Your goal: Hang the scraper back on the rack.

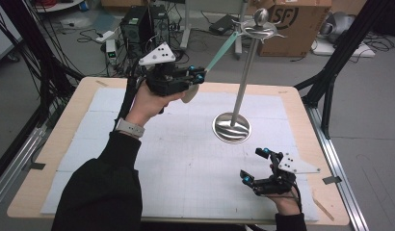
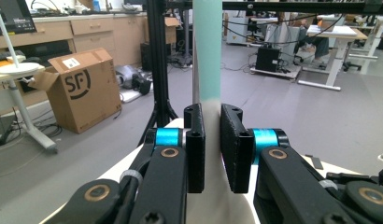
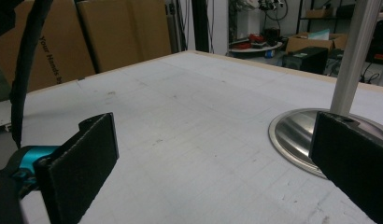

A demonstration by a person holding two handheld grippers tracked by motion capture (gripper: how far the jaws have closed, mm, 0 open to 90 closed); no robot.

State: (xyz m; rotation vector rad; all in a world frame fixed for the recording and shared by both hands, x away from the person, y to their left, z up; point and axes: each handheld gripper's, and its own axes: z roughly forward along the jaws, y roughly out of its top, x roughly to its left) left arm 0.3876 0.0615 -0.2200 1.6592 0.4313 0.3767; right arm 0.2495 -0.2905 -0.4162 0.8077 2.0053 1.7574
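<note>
My left gripper (image 1: 201, 74) (image 2: 212, 121) is raised over the far left of the table and is shut on a utensil (image 1: 222, 50) (image 2: 207, 56). The utensil has a mint-green handle and a cream head; the cream part sits between the pads, and the head hangs below the gripper. The handle slants up to the right, its tip close to the hooked top of a tall metal stand (image 1: 246, 77). The stand's round shiny base (image 3: 297, 135) rests on the mat. My right gripper (image 1: 253, 166) (image 3: 217, 140) is low at the front right, open with nothing between its jaws.
A white gridded mat (image 1: 186, 159) covers the wooden table. Behind the table lie a cardboard box (image 1: 292, 24), computer cases (image 1: 142, 24) and cables on the floor. A black frame leg (image 1: 330, 72) stands by the right edge.
</note>
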